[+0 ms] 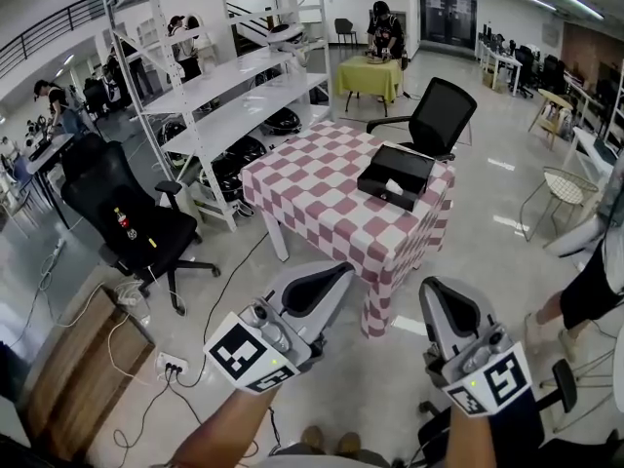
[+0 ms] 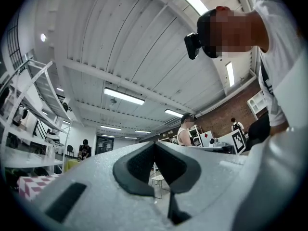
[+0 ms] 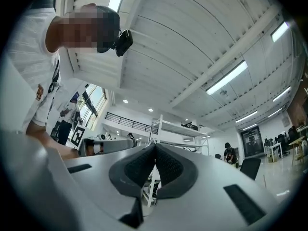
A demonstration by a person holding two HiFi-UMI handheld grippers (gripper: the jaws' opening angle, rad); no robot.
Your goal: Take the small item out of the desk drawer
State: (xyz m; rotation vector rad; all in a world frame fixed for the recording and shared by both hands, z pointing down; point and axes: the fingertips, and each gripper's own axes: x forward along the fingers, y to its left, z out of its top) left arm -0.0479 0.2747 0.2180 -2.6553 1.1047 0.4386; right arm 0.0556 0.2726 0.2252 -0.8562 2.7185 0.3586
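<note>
Grey left gripper (image 1: 331,276): you hold it low by your body; its dark, dimpled rubber pads meet, nothing between them.
Right gripper (image 1: 441,298): grey too, equally low; pads pressed together, nothing held.
Table (image 1: 312,198): ahead of both grippers, draped in red-and-white chequered cloth.
Desk drawer (image 1: 400,167): flat black box on the table's right part; small white item (image 1: 394,185) shows in its front opening, well apart from your grippers.

Glossy floor (image 1: 487,291), white shelving (image 1: 224,115), black chair (image 1: 127,213)
</note>
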